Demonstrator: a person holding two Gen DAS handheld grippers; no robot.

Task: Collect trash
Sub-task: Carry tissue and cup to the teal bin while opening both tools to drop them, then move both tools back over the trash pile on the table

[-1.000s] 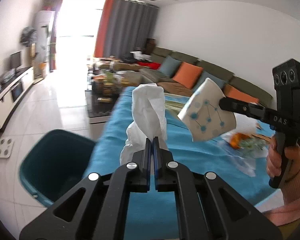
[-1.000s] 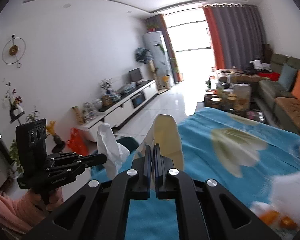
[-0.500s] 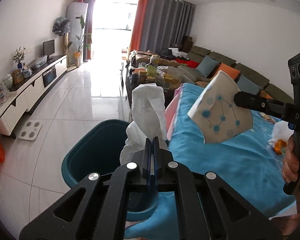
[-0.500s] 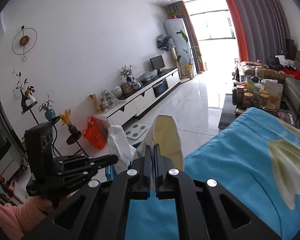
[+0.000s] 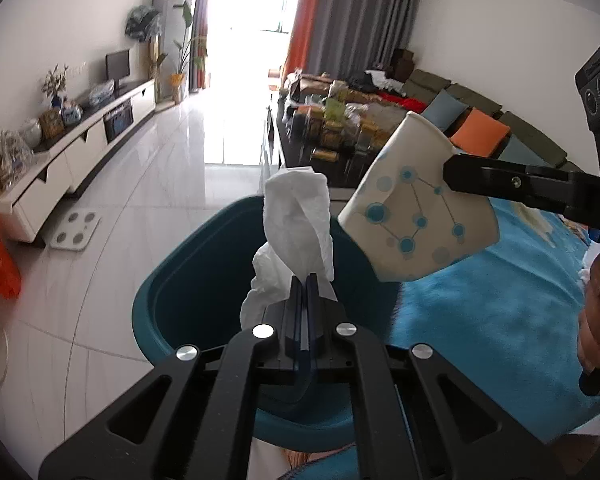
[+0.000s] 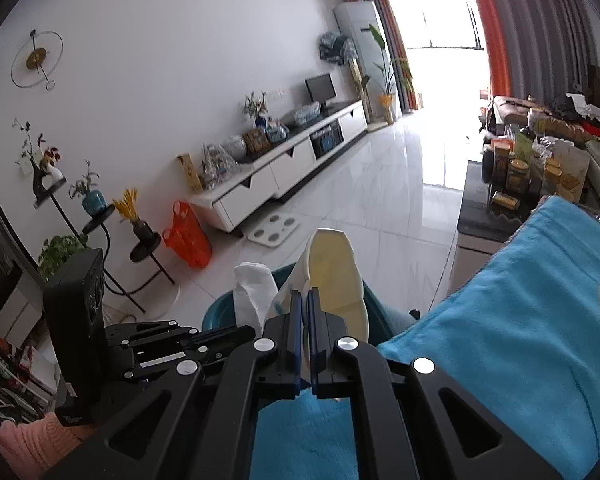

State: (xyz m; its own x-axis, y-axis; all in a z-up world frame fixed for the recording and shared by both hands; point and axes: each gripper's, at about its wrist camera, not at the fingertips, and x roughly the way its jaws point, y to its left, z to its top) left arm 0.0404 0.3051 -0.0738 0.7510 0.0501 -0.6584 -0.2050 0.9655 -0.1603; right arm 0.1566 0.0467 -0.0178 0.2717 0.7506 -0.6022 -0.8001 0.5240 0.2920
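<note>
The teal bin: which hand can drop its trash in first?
Probably left. The left gripper holds the crumpled tissue right over the teal bin opening. The right gripper pinches the paper cup nearer the bin's rim beside the blue blanket.

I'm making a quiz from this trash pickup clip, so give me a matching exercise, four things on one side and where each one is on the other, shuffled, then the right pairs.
Things:
1. crumpled white tissue
2. flattened paper cup
3. teal trash bin
4. white bathroom scale

Places:
A. on the tiled floor near the white TV cabinet
B. pinched in the left gripper
C. on the floor, against the edge of the blue blanket
D. pinched in the right gripper

Pairs: 1-B, 2-D, 3-C, 4-A
</note>
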